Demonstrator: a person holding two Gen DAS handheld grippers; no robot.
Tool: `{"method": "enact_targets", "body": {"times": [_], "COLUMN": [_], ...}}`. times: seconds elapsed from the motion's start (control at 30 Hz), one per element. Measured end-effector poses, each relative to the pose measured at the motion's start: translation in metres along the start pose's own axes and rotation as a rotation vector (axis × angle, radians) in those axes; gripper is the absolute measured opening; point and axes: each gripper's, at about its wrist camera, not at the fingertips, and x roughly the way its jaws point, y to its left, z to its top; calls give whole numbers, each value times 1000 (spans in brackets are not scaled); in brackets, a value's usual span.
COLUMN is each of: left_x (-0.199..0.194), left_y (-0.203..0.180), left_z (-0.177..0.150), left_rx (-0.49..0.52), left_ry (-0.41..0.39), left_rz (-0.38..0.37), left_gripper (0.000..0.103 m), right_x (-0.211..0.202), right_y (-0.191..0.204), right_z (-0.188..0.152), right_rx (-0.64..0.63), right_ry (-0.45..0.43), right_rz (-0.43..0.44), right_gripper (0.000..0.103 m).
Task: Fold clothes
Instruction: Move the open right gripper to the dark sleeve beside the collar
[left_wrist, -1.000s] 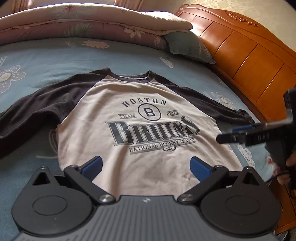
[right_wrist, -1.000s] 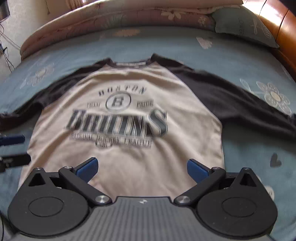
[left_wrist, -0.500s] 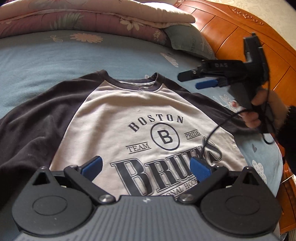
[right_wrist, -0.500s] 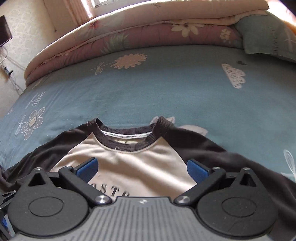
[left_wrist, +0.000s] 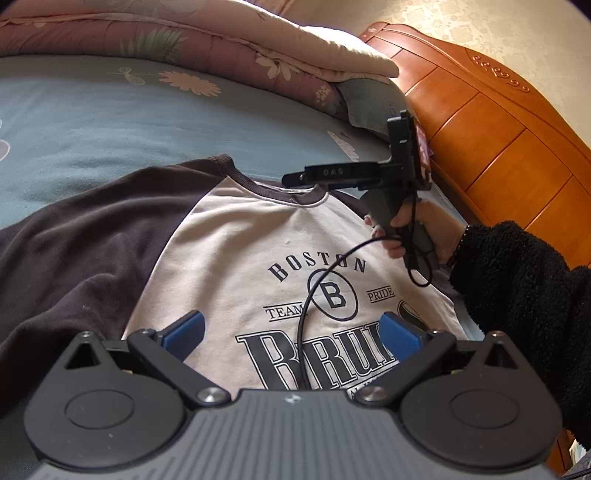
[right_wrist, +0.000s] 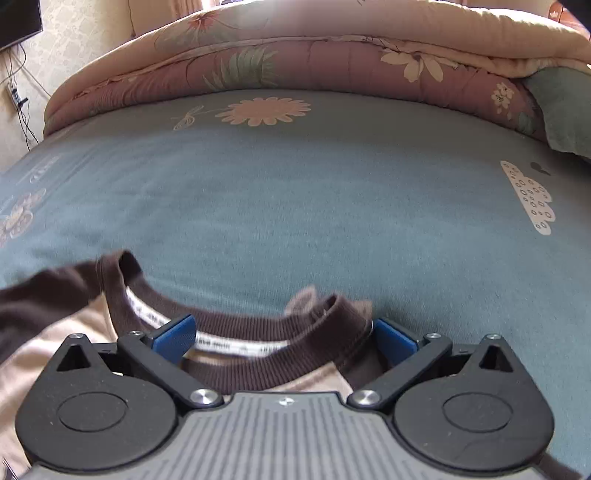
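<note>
A cream shirt (left_wrist: 236, 266) with dark brown raglan sleeves and a "Boston Bruins" print lies flat, face up, on the bed. My left gripper (left_wrist: 291, 334) hovers open over the chest print, nothing between its blue pads. My right gripper (right_wrist: 282, 338) is open right at the ribbed brown collar (right_wrist: 266, 332), which spans the gap between its pads. The left wrist view shows that right gripper (left_wrist: 291, 179) from the side, a hand (left_wrist: 421, 229) in a black fleece sleeve holding it over the neckline. The shirt's hem is out of view.
A blue flowered bedsheet (right_wrist: 295, 192) stretches beyond the collar. A folded floral quilt (right_wrist: 314, 55) and a pillow (left_wrist: 369, 103) lie at the far edge. An orange wooden headboard (left_wrist: 498, 122) rises on the right. A thin black cable (left_wrist: 306, 306) dangles over the print.
Both grippers have moved up the shirt toward the neckline. The right one went from the chest to the collar; the left one now frames the upper print. The shirt lies as before.
</note>
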Motion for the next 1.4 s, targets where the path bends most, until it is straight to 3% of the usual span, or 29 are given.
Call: {"method": "enact_targets", "body": {"times": [0.17,0.27,0.33,0.4,0.53,0.7,0.83,0.9,0.97,1.2,1.4], "left_x": [-8,-12,-13,-14,-19,-27,-28,-23,-17,-5,7], "left_y": [-6,-12,-17,-21,-27,-33,-33,-31,-31,-37,-53], "left_z": [1,2,2,1,-2,-8,-13,-16,-19,-33,-52], "left_rx": [-8,-1,4,6,-2,0,-22,-38,-51,-50,-30], "left_ry": [-29,-39,-37,-28,-21,-23,-13,1,19,82,142], "left_rz": [-21,-33,-38,-32,-30,-21,-13,-6,5,64,73], "left_gripper": [100,100,100,100,100,100,100,100,100,100,100], "right_x": [-15,-14,0,12,19,-25,-55,-57,-48,-37,-111], "right_y": [-6,5,15,19,7,-18,-56,-69,-74,-89,-104], "right_z": [4,-10,-15,-12,8,4,-11,-22,-28,-17,-34], "right_rx": [21,-45,-105,-132,-41,-27,97,140,147,208,142], "right_ry": [-13,41,64,27,26,34,82,120,148,77,31], "right_rz": [48,103,58,12,15,15,53,81,56,-10,-2], "right_gripper": [103,103,103,103,103,103,103,103,103,103,103]}}
